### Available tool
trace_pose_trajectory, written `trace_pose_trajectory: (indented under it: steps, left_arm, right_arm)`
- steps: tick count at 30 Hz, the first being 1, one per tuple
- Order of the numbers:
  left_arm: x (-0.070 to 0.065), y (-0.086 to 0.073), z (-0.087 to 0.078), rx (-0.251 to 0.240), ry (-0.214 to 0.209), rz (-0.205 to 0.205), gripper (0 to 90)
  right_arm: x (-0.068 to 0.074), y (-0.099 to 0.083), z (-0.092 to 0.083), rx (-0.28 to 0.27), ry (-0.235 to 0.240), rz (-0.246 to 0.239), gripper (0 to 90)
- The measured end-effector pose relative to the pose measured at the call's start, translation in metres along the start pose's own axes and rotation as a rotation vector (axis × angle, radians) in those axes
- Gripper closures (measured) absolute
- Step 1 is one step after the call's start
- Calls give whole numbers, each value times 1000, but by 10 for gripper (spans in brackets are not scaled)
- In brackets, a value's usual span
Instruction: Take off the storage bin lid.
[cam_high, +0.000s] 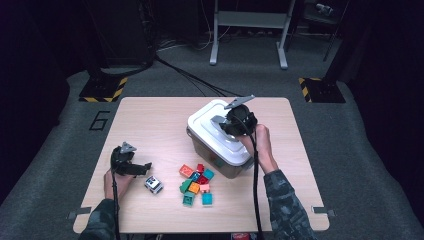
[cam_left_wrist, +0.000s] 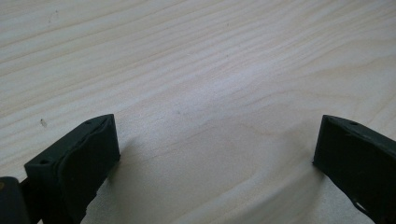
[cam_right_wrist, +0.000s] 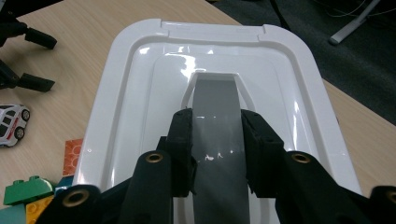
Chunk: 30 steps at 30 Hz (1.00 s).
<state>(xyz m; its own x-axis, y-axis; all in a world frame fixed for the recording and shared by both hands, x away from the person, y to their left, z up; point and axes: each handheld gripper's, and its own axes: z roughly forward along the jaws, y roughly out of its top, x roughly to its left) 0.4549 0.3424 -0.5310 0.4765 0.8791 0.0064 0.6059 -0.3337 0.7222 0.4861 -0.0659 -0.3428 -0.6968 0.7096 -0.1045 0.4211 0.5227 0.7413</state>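
Holding nothing at near left: your left gripper (cam_high: 141, 168) has its jaws spread wide over bare table (cam_left_wrist: 196, 70), toy car (cam_high: 154, 184) just right of it and loose. Bricks (cam_high: 196, 185) lie scattered in the near middle, none binned. Farther right, your right gripper (cam_right_wrist: 217, 140) pinches the grey handle (cam_right_wrist: 217, 105) on the white lid (cam_right_wrist: 140, 70); lid looks seated on the bin (cam_high: 210, 152), so opening and loading remain.
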Motion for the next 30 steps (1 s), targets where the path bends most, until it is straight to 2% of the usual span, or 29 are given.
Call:
trace_pose_trajectory:
  steps: [7, 9, 12, 13, 14, 17, 21, 25, 26, 28, 29, 30]
  left_arm:
    - [0, 0, 0, 2, -4, 7, 0]
    - [0, 0, 0, 2, -4, 8, 0]
    - [0, 0, -1, 9, -5, 11, 0]
    - [0, 0, -1, 7, -4, 9, 0]
    - [0, 0, -1, 7, -4, 11, 0]
    - [0, 0, -1, 10, -6, 11, 1]
    - [0, 0, -1, 7, -5, 13, 1]
    - [0, 0, 0, 6, -5, 12, 1]
    - [0, 0, 0, 6, -5, 12, 1]
    - [0, 0, 0, 6, -5, 12, 1]
    - [0, 0, 0, 5, -5, 11, 1]
    - [0, 0, 0, 5, -5, 12, 2]
  right_arm:
    - [-8, 1, -10, -15, -20, 12, 669]
    - [-9, 1, -13, -3, -26, 37, 669]
    - [-14, 1, -16, -19, -36, 24, 669]
    - [-15, 0, -19, -13, -43, 45, 669]
    - [-17, 0, -19, -20, -47, 35, 668]
    - [-23, -3, -25, -7, -62, 61, 669]
    - [-32, -6, -31, -20, -82, 72, 668]
    - [-42, -11, -40, -27, -105, 113, 668]
    - [-44, -12, -42, -31, -110, 108, 668]
    - [-49, -15, -46, -36, -125, 120, 668]
    - [-51, -16, -48, -37, -132, 143, 668]
    - [-55, -18, -50, -43, -141, 139, 668]
